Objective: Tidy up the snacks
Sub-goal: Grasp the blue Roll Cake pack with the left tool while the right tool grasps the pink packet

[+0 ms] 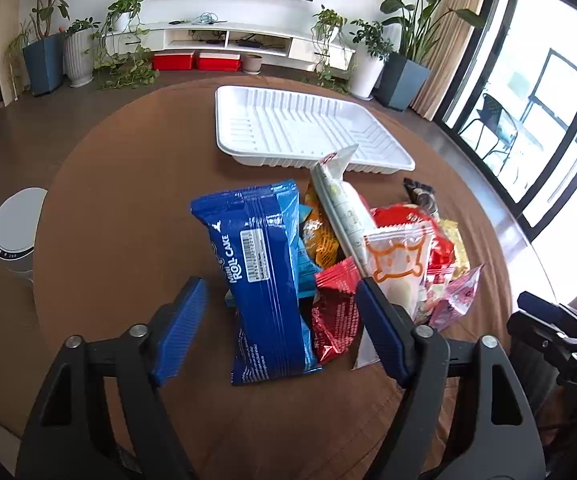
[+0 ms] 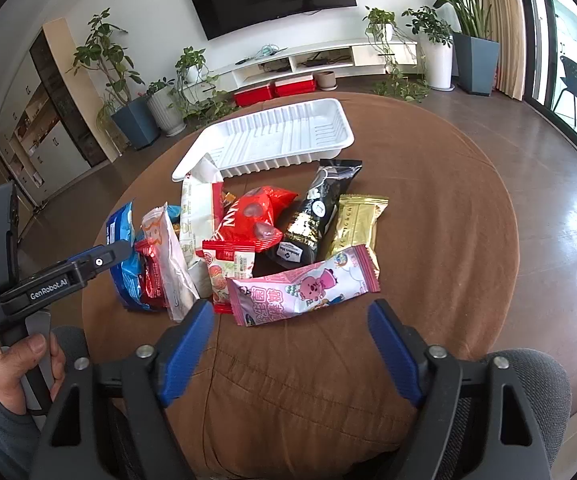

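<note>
A heap of snack packs lies on the round brown table (image 1: pixel 128 200) in front of a white ribbed tray (image 1: pixel 320 162) that has nothing in it. My left gripper (image 1: pixel 280 292) is open, its fingers on either side of the blue roll cake pack (image 1: pixel 264 280) and a red foil pack (image 1: pixel 334 312), with a gap at the pads. In the right wrist view my right gripper (image 2: pixel 290 312) is open just before the near edge of a pink pack (image 2: pixel 308 284), not touching it. Behind it lie a black pack (image 2: pixel 316 216), a gold pack (image 2: pixel 358 220) and a red bag (image 2: pixel 256 216).
A hand (image 2: pixel 20 360) holds the left gripper's handle at the table's left side. A grey chair back (image 2: pixel 548 380) sits under the right gripper. A white round bin (image 1: pixel 16 232) stands on the floor to the left. Potted plants and a TV stand line the far wall.
</note>
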Tool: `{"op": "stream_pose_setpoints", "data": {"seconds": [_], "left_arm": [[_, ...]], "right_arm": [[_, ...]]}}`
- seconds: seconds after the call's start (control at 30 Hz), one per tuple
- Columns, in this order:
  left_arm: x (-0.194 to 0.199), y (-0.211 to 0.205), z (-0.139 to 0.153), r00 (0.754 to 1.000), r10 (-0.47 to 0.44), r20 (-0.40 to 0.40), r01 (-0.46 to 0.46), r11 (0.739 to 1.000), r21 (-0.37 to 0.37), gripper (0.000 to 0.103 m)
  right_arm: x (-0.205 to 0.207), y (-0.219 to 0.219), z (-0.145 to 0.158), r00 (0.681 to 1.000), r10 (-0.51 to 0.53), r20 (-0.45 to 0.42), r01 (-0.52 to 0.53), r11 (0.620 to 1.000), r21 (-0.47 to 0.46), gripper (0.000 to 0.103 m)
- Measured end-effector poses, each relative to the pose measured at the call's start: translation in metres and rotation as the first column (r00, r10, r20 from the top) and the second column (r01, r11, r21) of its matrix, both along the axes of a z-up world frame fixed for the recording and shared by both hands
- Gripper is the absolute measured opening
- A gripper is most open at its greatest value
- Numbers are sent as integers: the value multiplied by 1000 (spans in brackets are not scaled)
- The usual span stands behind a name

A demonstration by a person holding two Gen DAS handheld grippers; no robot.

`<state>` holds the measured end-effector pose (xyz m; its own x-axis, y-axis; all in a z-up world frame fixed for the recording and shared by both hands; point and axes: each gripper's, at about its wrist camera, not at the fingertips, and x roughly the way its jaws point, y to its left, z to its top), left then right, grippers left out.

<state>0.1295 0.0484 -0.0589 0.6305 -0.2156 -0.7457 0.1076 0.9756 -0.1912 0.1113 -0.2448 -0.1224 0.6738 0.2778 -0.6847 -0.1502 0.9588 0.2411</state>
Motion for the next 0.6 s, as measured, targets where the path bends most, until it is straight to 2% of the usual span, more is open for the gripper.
{"op": "stream_pose_setpoints", "data": {"seconds": [0.17, 0.3, 0.33, 0.43, 0.6], "left_arm": [[5, -4, -8, 999, 32, -24, -32, 999, -3, 65], [10, 2, -16, 998, 40, -49, -42, 999, -28, 39], [12, 3, -17, 998, 39, -55, -41, 998, -38, 36], [12, 6, -20, 997, 34, -63, -37, 998, -54, 34], [16, 10, -24, 998, 12, -67, -18, 996, -88, 26]], "right_arm": [[5, 0, -5, 999, -24, -25, 23, 1000, -12, 78], [6, 0, -8, 999, -36, -33, 35, 999, -20, 74], [6, -1, -10, 998, -39, -39, 39, 999, -19, 73], [7, 0, -13, 998, -39, -50, 39, 999, -20, 71], [8, 1, -16, 997, -35, -65, 36, 999, 4, 71]]}}
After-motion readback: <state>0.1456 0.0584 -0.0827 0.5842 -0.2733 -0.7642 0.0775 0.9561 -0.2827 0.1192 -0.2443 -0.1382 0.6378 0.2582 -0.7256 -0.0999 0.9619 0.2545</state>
